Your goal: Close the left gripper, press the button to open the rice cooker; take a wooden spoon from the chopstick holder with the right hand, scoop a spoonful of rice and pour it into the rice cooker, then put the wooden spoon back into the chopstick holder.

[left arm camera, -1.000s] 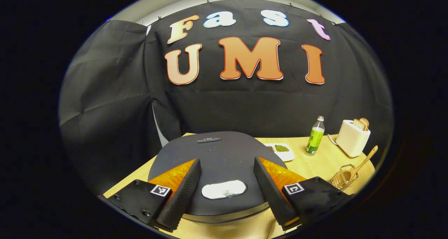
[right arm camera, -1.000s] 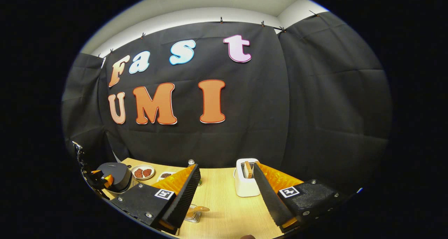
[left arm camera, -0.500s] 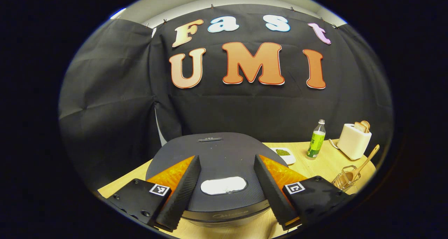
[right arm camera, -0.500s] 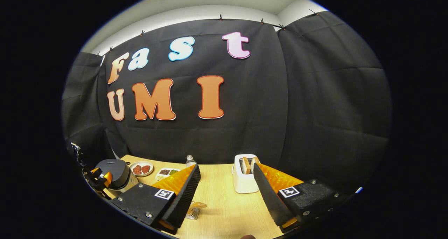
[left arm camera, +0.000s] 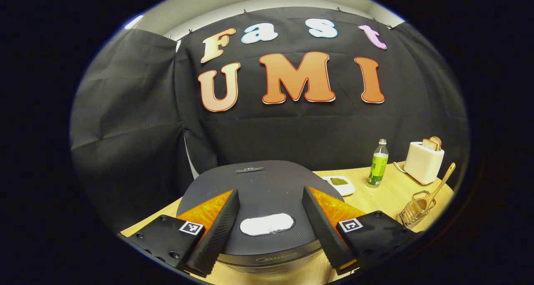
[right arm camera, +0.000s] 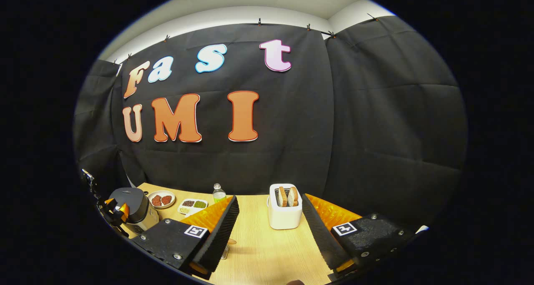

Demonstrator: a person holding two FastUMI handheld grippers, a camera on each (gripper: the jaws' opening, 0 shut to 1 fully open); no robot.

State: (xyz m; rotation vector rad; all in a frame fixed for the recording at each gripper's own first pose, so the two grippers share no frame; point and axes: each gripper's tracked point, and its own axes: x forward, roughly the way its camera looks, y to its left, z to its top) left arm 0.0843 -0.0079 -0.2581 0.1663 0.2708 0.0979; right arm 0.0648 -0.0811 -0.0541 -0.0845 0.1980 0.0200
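Observation:
The dark rice cooker (left arm camera: pixel 258 185) stands close in front in the left gripper view, lid down, with its pale oval button (left arm camera: pixel 267 224) near the front rim. My left gripper (left arm camera: pixel 271 228) is open, one finger on each side of the button, just above the lid. At the right of the table a wire chopstick holder (left arm camera: pixel 413 210) carries a wooden spoon (left arm camera: pixel 438 185), handle leaning up to the right. In the right gripper view my right gripper (right arm camera: pixel 271 230) is open over bare table, with the rice cooker (right arm camera: pixel 133 208) far left and the left gripper (right arm camera: pixel 114 208) at it.
A wooden table (right arm camera: pixel 267 251) carries a white toaster (right arm camera: pixel 285 212) holding bread slices, a green bottle (left arm camera: pixel 377 164), a divided dish of grains (right arm camera: pixel 192 204) and a plate of red pieces (right arm camera: pixel 162 199). A bit of the chopstick holder (right arm camera: pixel 225 251) peeks beside the right gripper's left finger.
The right gripper has risen and drawn back, so the toaster and table look farther off and the holder slips behind its finger. The left gripper shifted slightly over the lid, still open.

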